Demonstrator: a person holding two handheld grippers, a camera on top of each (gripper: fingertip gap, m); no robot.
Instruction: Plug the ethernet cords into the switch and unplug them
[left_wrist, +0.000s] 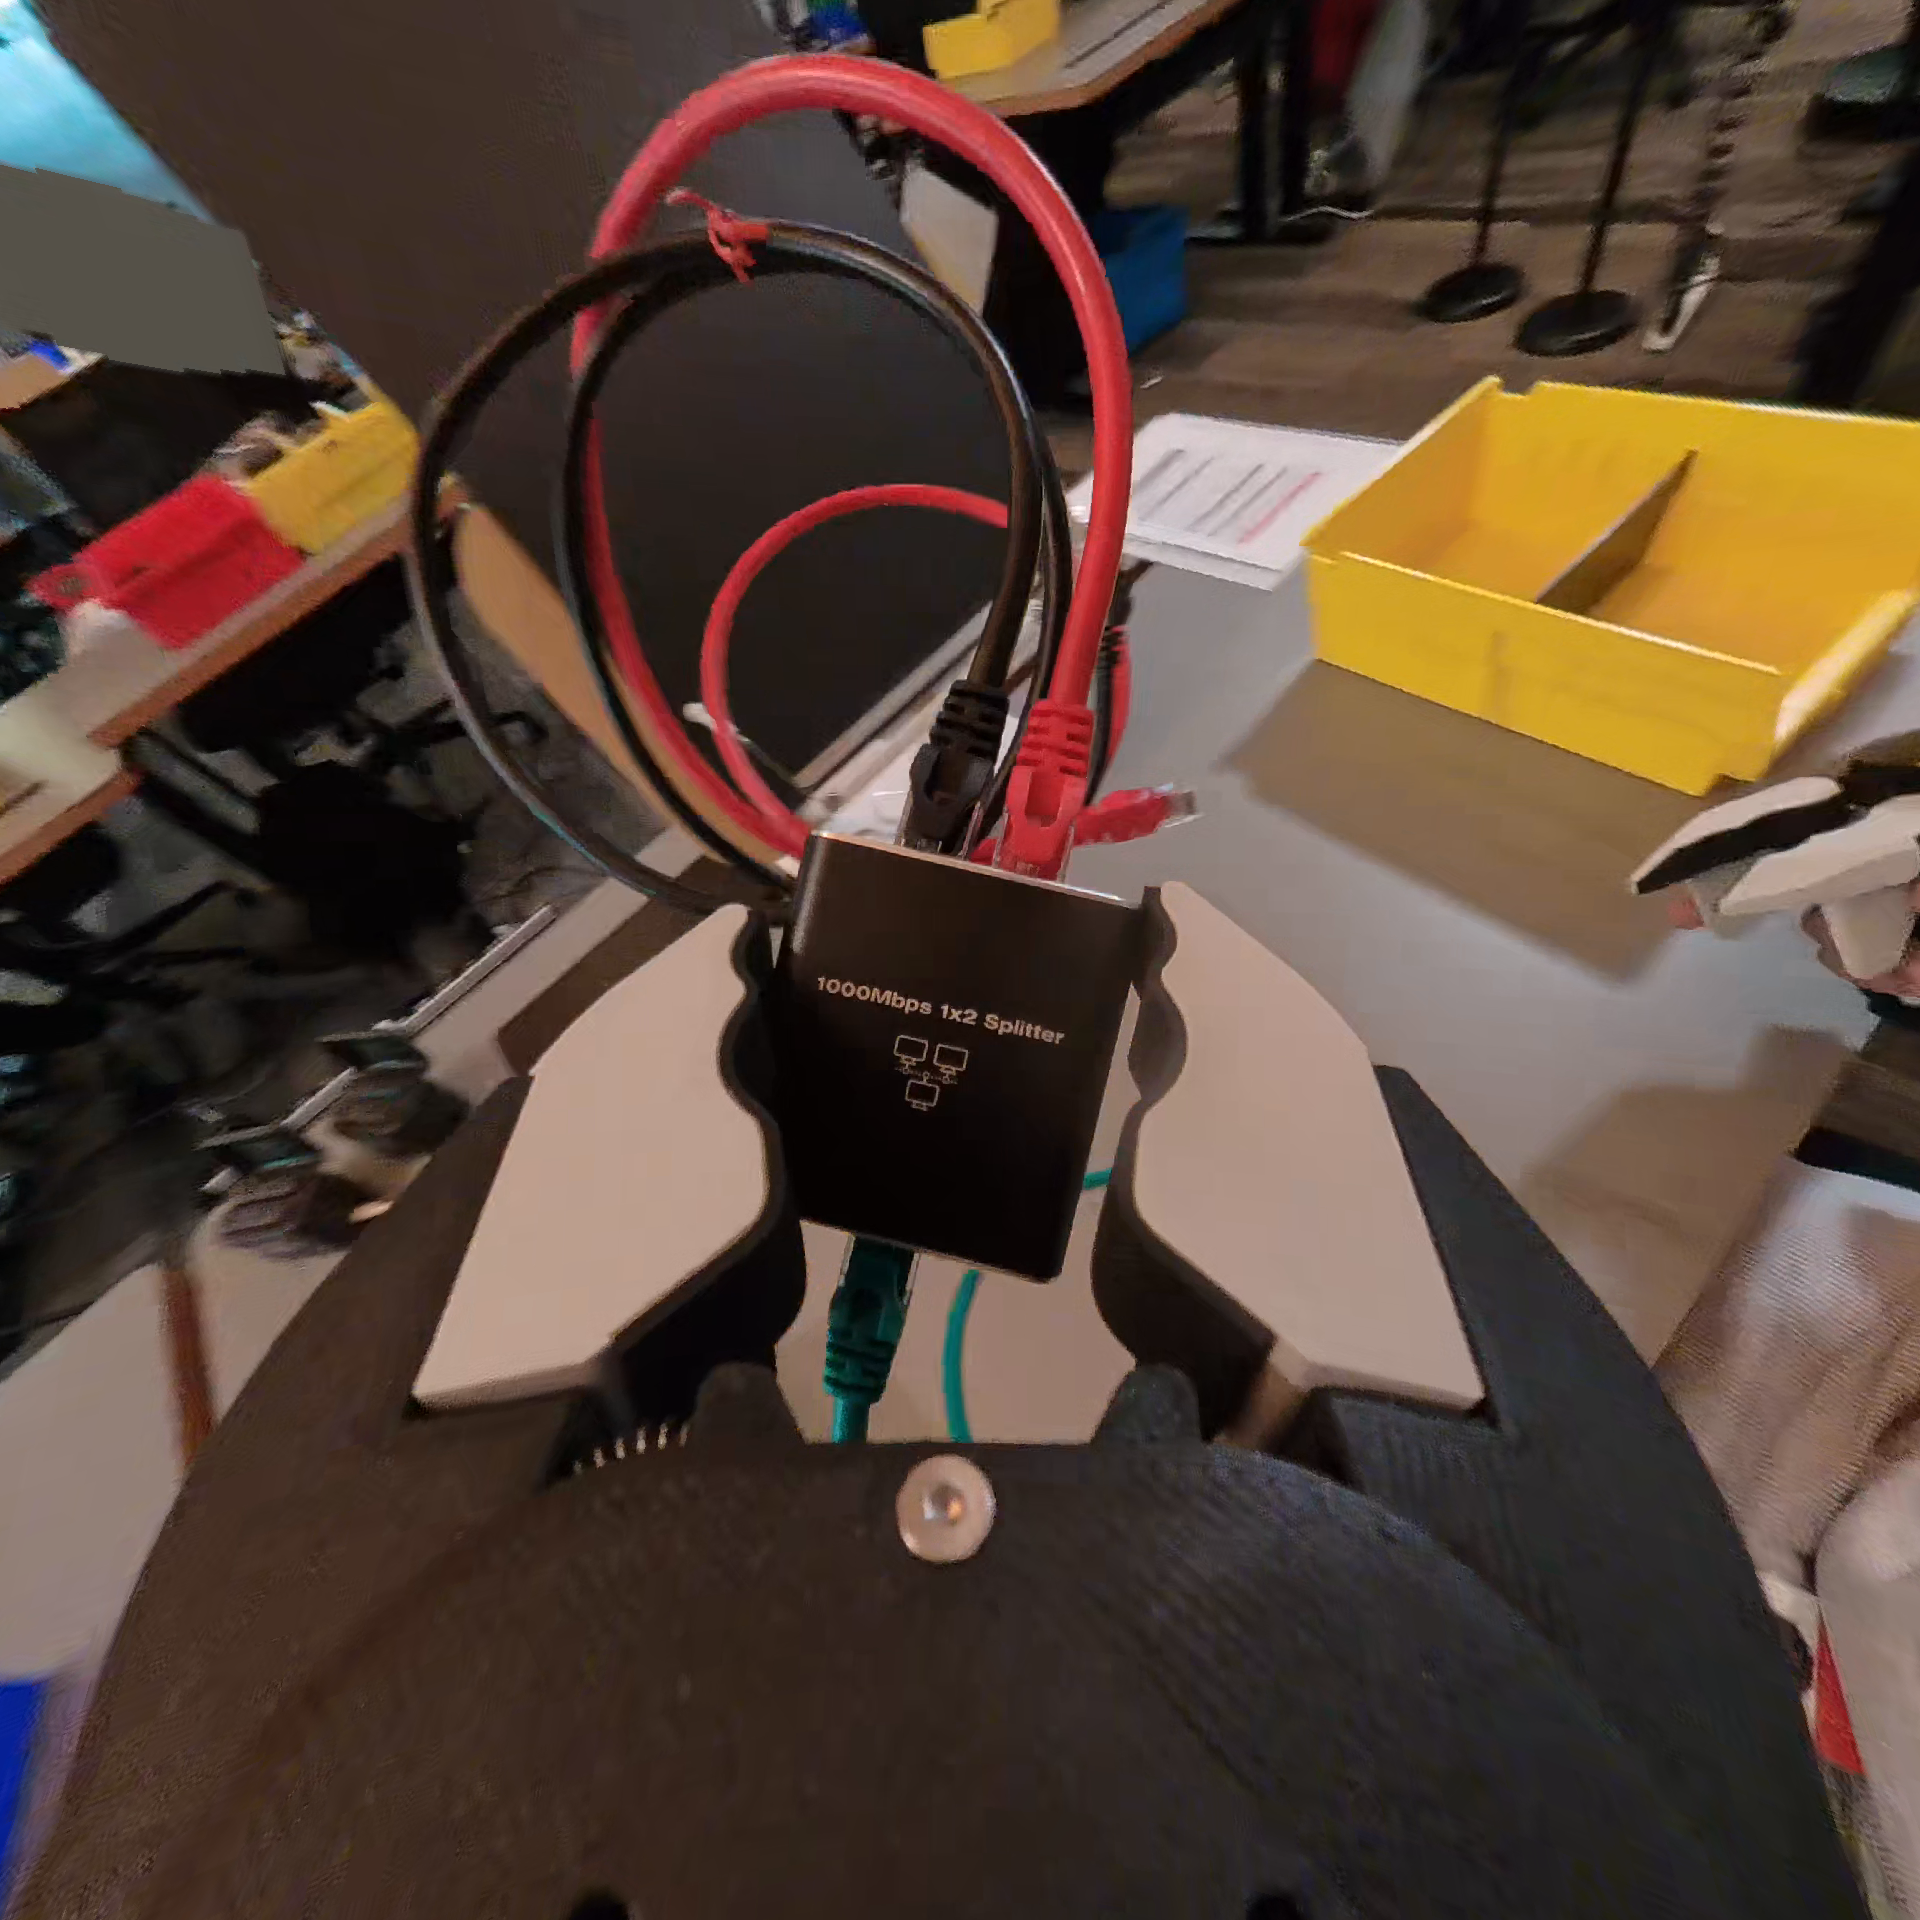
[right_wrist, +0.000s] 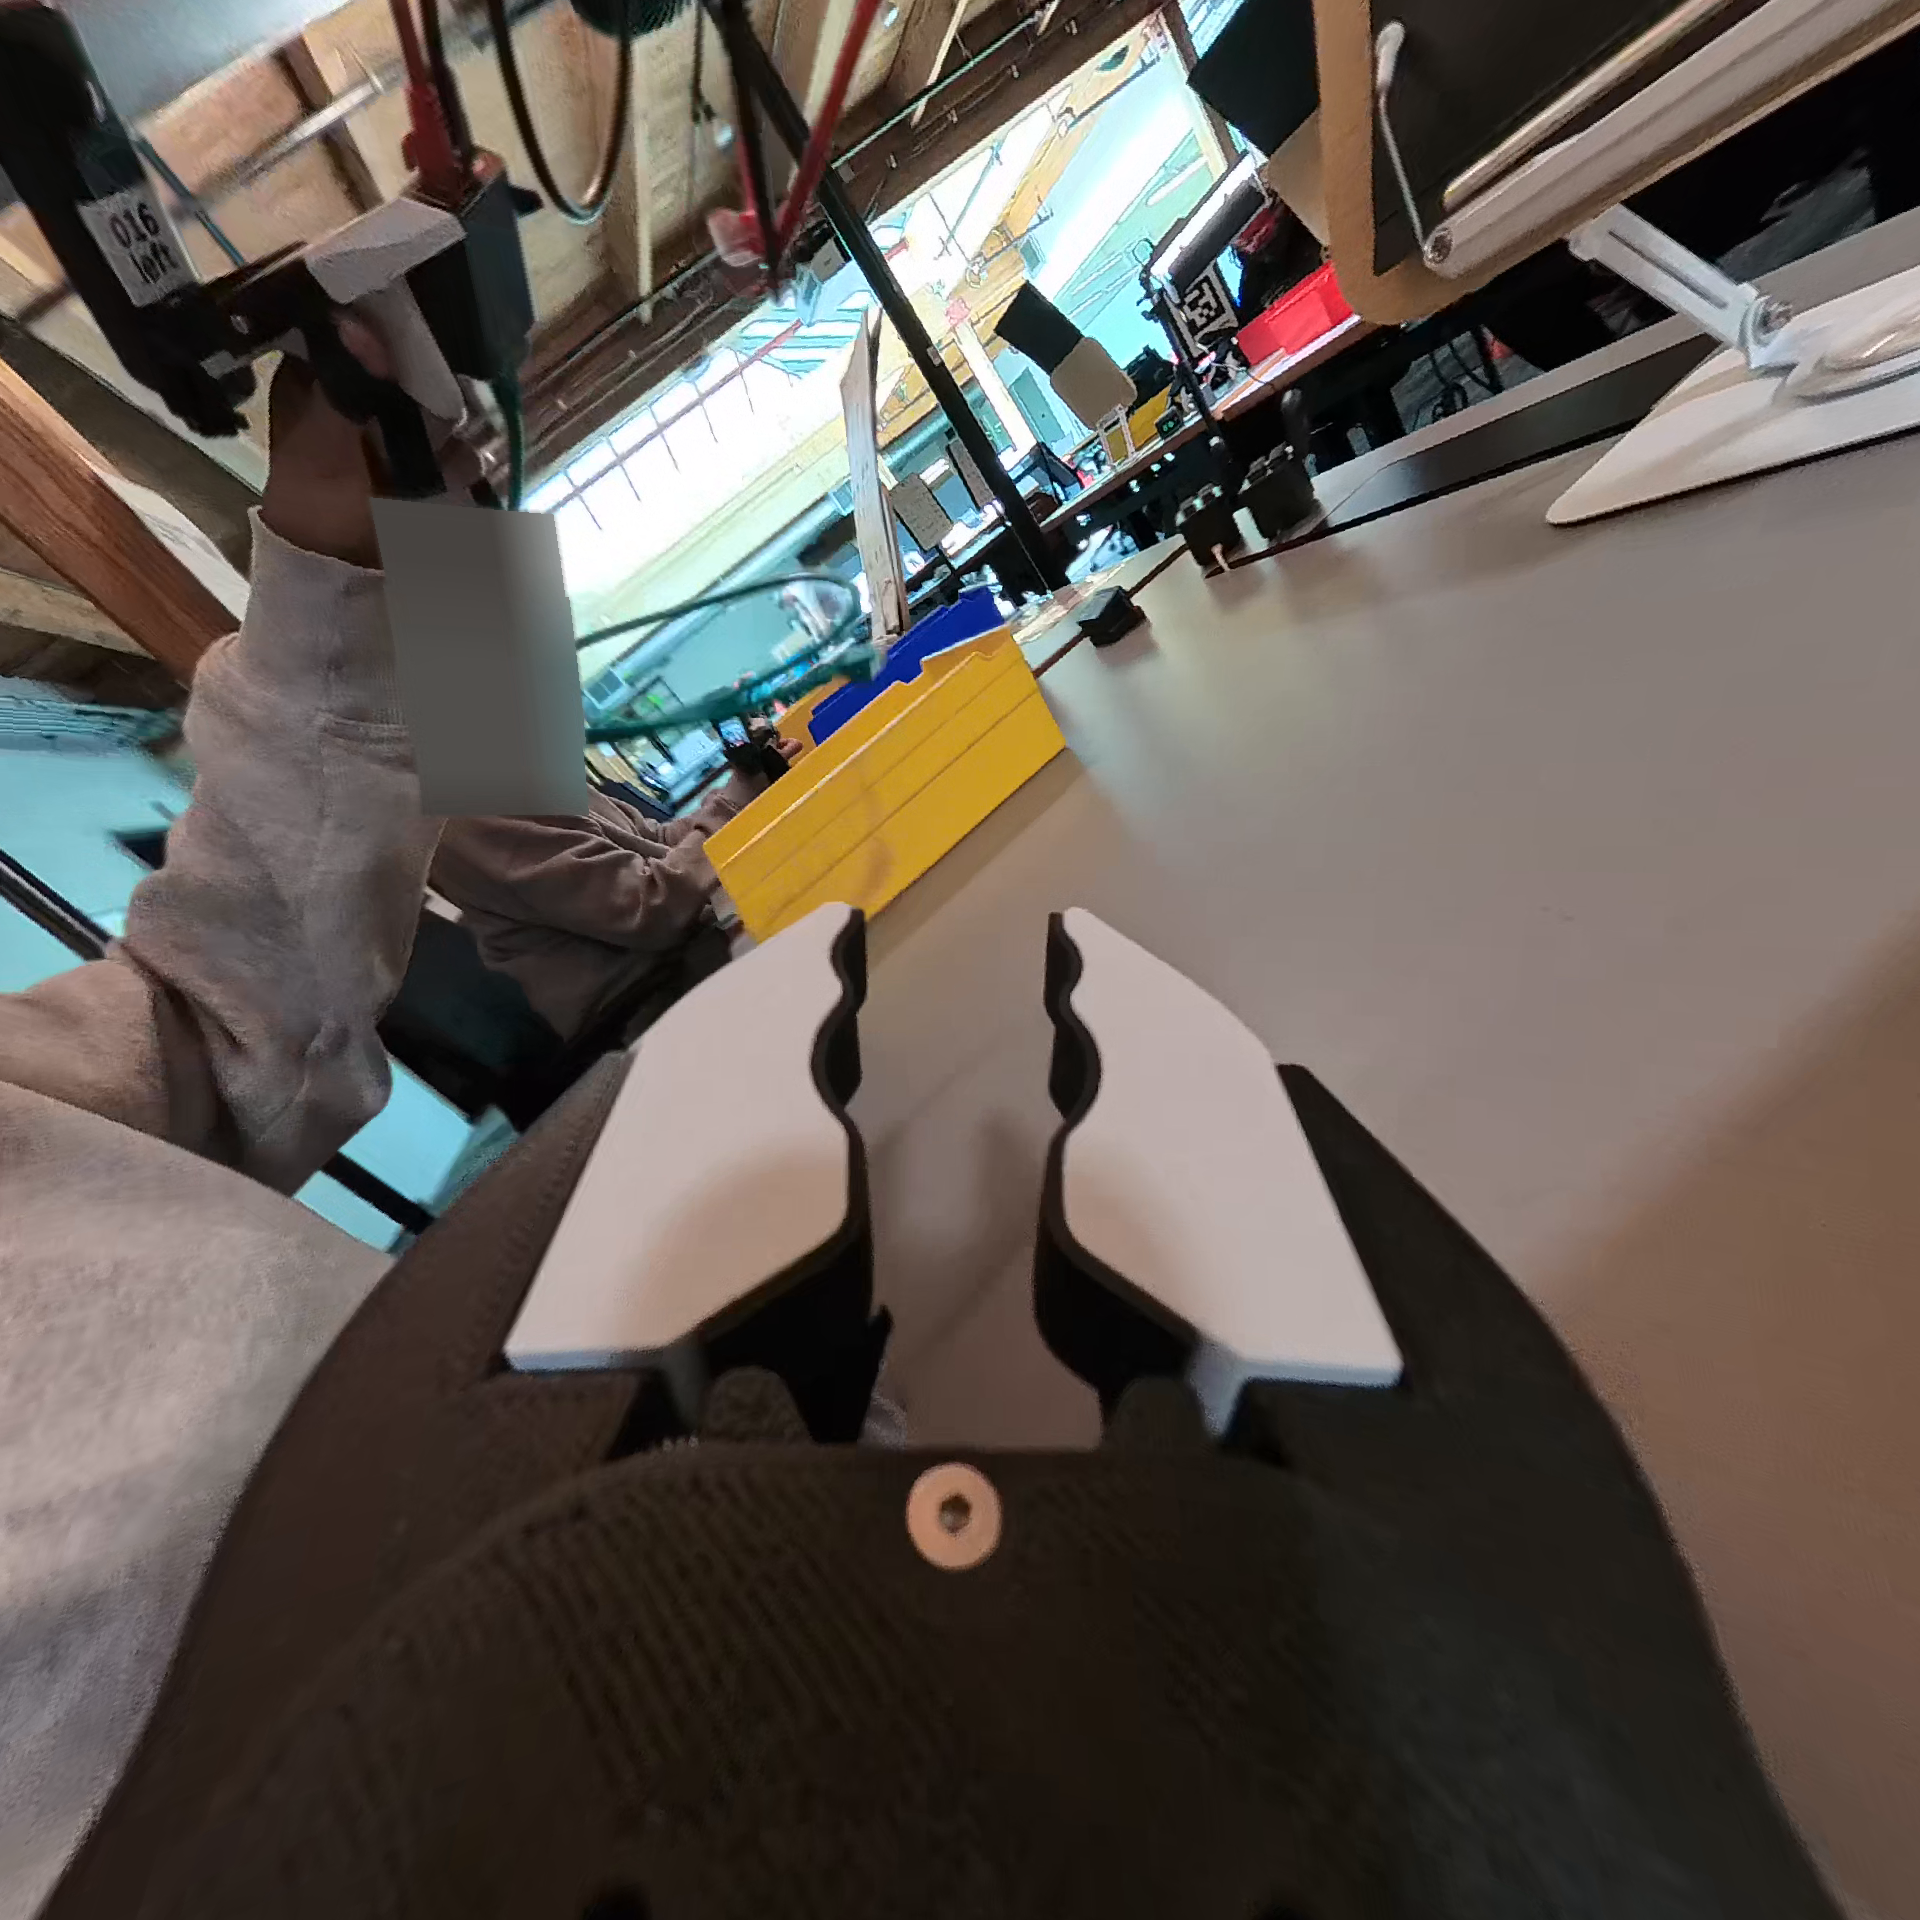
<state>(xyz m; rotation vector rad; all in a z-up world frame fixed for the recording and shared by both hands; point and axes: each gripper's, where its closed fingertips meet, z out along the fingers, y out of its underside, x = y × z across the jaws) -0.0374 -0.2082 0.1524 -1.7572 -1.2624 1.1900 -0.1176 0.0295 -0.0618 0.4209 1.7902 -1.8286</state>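
Left gripper (left_wrist: 951, 1049) clamped on switch (left_wrist: 951, 1081), plugs pointing 12 o'clock; right gripper (right_wrist: 954, 1023) part-open, empty, over at 3 o'clock, nearer red cord (left_wrist: 1049, 774).

We see dim, warm indoor light in the left wrist view, where the black switch (left_wrist: 951, 1049) is sharp but the yellow bin (left_wrist: 1621, 592) and the room's edges smear with motion blur. Soft shadows fall on the tabletop (left_wrist: 1455, 883). In the right wrist view, daylight from the far windows (right_wrist: 727, 416) blows out to white, while the right tool (right_wrist: 956, 935) stays fairly crisp. Both views bend strongly at the edges, and the horizon tilts.
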